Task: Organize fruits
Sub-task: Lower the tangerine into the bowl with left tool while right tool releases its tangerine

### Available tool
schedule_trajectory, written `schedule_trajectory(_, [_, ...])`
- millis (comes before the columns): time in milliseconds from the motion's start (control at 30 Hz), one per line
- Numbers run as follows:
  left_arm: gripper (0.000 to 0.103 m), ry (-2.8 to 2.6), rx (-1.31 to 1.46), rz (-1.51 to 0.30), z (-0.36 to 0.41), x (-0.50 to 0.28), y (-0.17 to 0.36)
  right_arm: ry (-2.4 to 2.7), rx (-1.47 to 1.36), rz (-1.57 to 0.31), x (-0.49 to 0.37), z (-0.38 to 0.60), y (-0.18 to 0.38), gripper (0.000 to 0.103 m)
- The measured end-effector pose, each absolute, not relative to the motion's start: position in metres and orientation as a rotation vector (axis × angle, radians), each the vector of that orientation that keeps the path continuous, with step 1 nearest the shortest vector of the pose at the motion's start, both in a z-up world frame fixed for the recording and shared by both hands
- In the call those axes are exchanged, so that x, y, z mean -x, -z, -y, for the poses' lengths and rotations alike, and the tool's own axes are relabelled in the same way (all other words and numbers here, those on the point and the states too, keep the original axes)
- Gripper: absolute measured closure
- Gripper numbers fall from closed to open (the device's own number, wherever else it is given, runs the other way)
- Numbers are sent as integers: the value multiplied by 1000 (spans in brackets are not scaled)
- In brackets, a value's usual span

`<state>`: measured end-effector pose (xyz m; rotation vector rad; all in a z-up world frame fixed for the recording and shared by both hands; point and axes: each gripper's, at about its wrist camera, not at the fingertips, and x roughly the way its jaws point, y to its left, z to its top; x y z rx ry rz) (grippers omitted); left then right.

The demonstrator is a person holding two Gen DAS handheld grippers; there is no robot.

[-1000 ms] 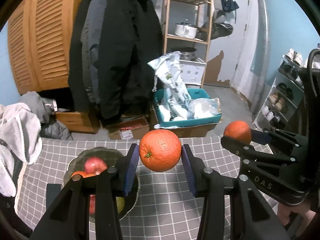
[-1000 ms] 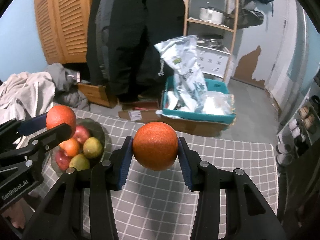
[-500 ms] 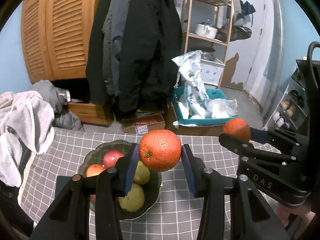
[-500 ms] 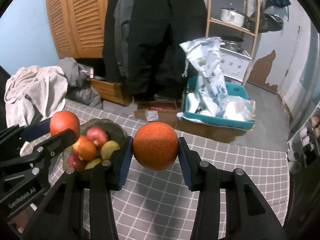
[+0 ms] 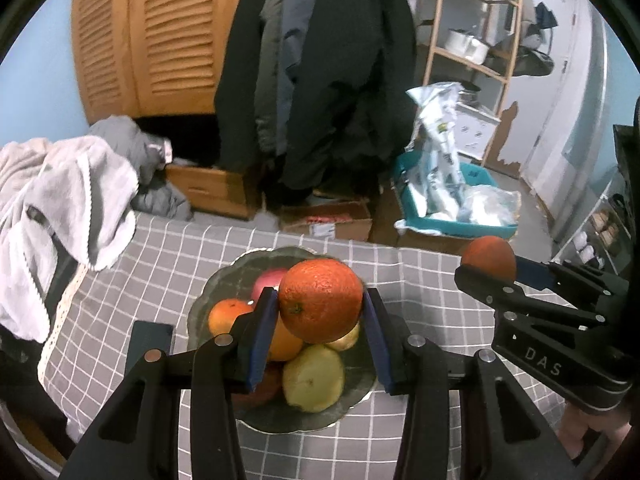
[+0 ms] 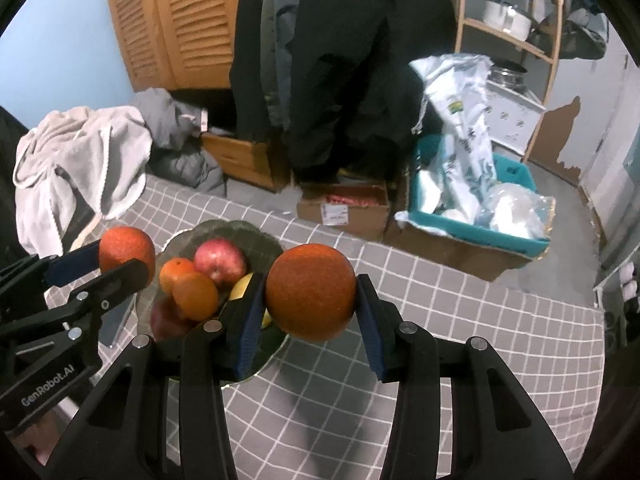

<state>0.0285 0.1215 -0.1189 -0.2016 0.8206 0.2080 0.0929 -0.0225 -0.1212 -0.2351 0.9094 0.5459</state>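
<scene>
Checked table, fruit bowl centre; left tool pinching orange above bowl; right tool pinching second orange beside bowl.

Part of the bowl and the fruit at its bottom are hidden behind the left gripper. The coats are blurred.

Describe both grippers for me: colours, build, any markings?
Both are matte black plastic with silver screws and blue pads lining the jaws. The left gripper reads "GenRobot.AI" on its side in the right wrist view; the right gripper reads "DAS", with a black cable behind.
</scene>
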Motion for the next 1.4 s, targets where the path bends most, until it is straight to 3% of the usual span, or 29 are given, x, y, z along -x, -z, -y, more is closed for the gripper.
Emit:
schedule_trajectory(533, [59, -246, 289, -991, -162, -33, 196, -591, 267, -1046, -105, -17, 184, 59])
schedule_trajectory(967, [59, -232, 324, -1048, -170, -35, 223, -607, 274, -1123, -108, -29, 213, 59])
schedule_trajectory(1200, [39, -245, 322, -1031, -173, -33, 217, -615, 257, -1145, -109, -29, 218, 59])
schedule_trajectory(1400, [37, -263, 332, -1018, -178, -27, 209, -634, 243, -1170, -108, -31, 222, 59])
